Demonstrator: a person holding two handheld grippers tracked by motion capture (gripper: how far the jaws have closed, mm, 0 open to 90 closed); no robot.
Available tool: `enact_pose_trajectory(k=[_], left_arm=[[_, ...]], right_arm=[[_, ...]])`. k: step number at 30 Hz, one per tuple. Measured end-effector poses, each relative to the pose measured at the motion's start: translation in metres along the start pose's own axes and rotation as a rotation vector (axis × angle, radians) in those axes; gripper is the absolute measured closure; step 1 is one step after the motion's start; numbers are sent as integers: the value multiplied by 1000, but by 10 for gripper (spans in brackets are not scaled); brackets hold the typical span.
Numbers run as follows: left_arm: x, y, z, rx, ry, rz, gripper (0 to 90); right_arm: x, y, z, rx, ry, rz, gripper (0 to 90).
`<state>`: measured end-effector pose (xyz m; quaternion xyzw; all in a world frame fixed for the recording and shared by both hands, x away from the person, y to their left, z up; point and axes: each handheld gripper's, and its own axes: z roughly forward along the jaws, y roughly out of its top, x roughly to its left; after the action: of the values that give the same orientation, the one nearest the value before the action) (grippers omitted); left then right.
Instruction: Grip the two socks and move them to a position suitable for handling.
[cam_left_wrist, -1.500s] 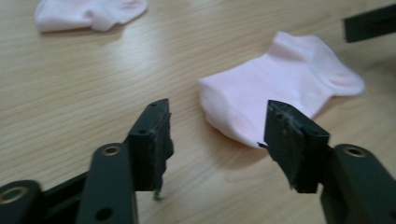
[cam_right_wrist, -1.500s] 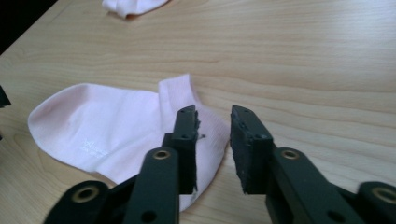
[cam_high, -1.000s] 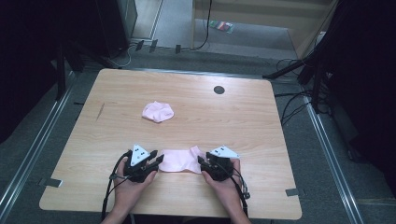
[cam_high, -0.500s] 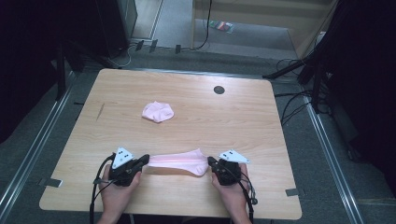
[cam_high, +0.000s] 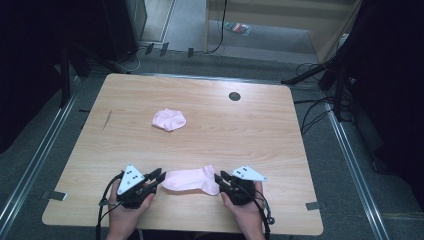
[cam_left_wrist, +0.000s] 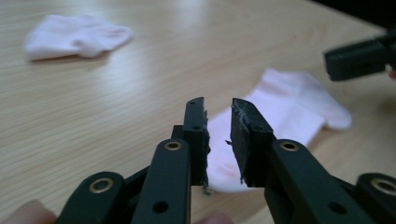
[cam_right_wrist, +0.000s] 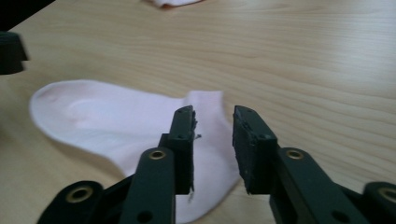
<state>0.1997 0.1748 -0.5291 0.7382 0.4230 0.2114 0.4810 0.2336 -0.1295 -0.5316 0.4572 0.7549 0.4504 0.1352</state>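
Compared w/ half a second ago, the pink sock (cam_high: 191, 179) is no more stretched between the two grippers: then it was pulled into a long thin band, now it lies flat and slack on the table (cam_high: 260, 130), near edge, centre. Both grippers have let it go. The left gripper (cam_high: 158, 177) moved back toward the right and the right gripper (cam_high: 220, 178) toward the left, so the hands are closer together than before. The second sock (cam_high: 169, 119), far left of centre, did not move.

Left gripper view: jaws stand apart w/ a clear gap, nothing between them; the sock's end lies just behind the tips. Right gripper view: jaws also apart, empty, over the cuff end of the sock.

Hard to see: the second sock is blurred in left gripper view (cam_left_wrist: 74, 35) and cut off at the top edge in right gripper view. The forearms are cut by the bottom edge of the high view. A small dark round thing (cam_high: 234, 96) sits on the far right part of the table; what it is I cannot tell.

Sock is soft knit, pale pink, w/ rounded toe and bent heel. The second one is crumpled into a lump. Table is light wood grain, rounded corners. Jaw pads are black, w/ rough worn faces.
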Motion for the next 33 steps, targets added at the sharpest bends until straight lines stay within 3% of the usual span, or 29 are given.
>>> enact_pose_trajectory(k=[2,3,4,5,7,10,12,16,17,19,20,21,22,24,25,27,28,32,33], left_arm=[[-8,-2,10,66,1,76,782],[-9,-4,14,108,19,89,784],[-9,-6,16,134,27,87,779],[-6,-8,19,160,13,73,724],[0,-13,23,229,-16,55,671],[0,-15,24,231,-36,57,619],[-2,-16,24,235,-58,102,526],[-4,-16,24,241,-50,132,541],[-4,-16,24,239,-43,128,541],[-3,-15,24,236,-32,125,625],[-3,-15,25,233,-40,118,712],[-4,-15,25,233,-66,114,859],[-4,-15,25,233,-66,114,879],[-2,-15,24,235,-84,107,890],[3,-15,23,237,-115,73,894],[17,-14,17,182,-200,-23,895],[32,-14,12,143,-271,-105,895],[36,-17,14,164,-292,-118,883],[28,-16,16,172,-234,-68,810]], right_arm=[[3,-2,4,16,2,-24,740],[6,-4,7,31,-4,-39,745],[7,-7,11,47,-12,-50,745],[7,-10,15,71,-53,-58,738],[6,-13,17,85,-68,-54,729],[4,-13,16,82,-64,-41,728],[5,-13,15,93,-73,-67,722],[7,-13,14,103,-94,-89,725],[7,-13,14,103,-94,-89,725],[7,-13,14,101,-93,-76,730],[6,-14,14,98,-93,-75,734],[7,-14,13,100,-99,-78,741],[7,-14,13,100,-99,-78,741],[7,-14,13,104,-113,-94,766],[8,-14,12,111,-128,-115,787],[8,-14,11,113,-135,-114,806],[7,-14,11,114,-140,-99,829],[7,-14,11,111,-139,-95,813],[6,-14,11,110,-119,-82,758]])
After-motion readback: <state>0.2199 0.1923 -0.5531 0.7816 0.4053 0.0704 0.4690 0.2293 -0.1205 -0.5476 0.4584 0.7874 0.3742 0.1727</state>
